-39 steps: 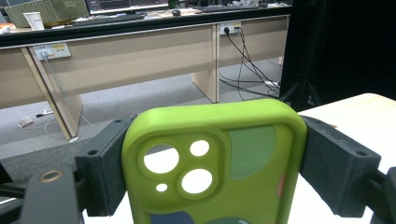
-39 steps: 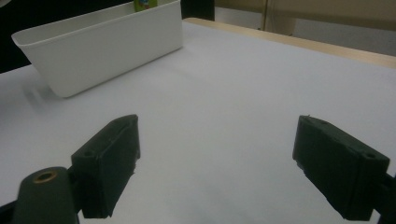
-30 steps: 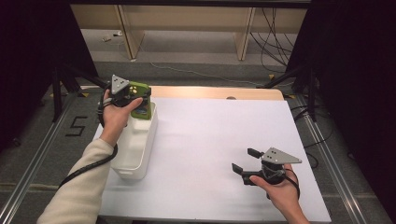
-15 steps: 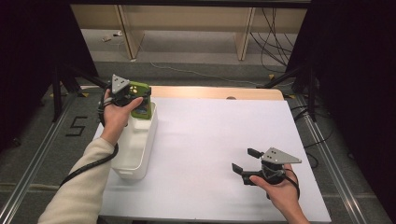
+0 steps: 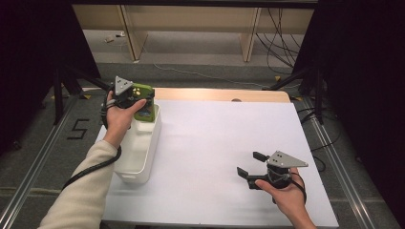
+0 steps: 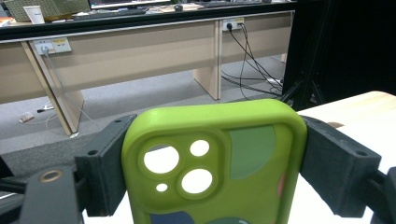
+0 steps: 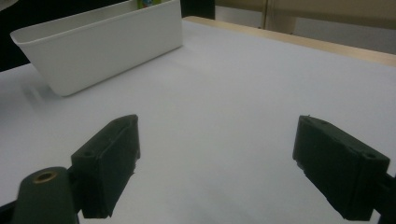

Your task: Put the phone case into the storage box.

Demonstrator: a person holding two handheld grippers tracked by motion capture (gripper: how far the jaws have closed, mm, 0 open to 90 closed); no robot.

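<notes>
A smooth, matt green phone case (image 6: 219,163), rubbery in look, is seen clamped between jaws of rough, matt black plastic; the white bin (image 5: 139,151) at the table's left edge is shown as smooth plastic with a faint sheen; the table (image 5: 224,143) is covered by a matt white, paper-like sheet, with bare pale wood left along its far edge; a flat matt grey plate is carried on the right gripper (image 5: 250,165), its jaws spread wide

one green phone case (image 6: 215,163), one white bin (image 5: 138,152), two grippers (image 5: 250,164)
</notes>
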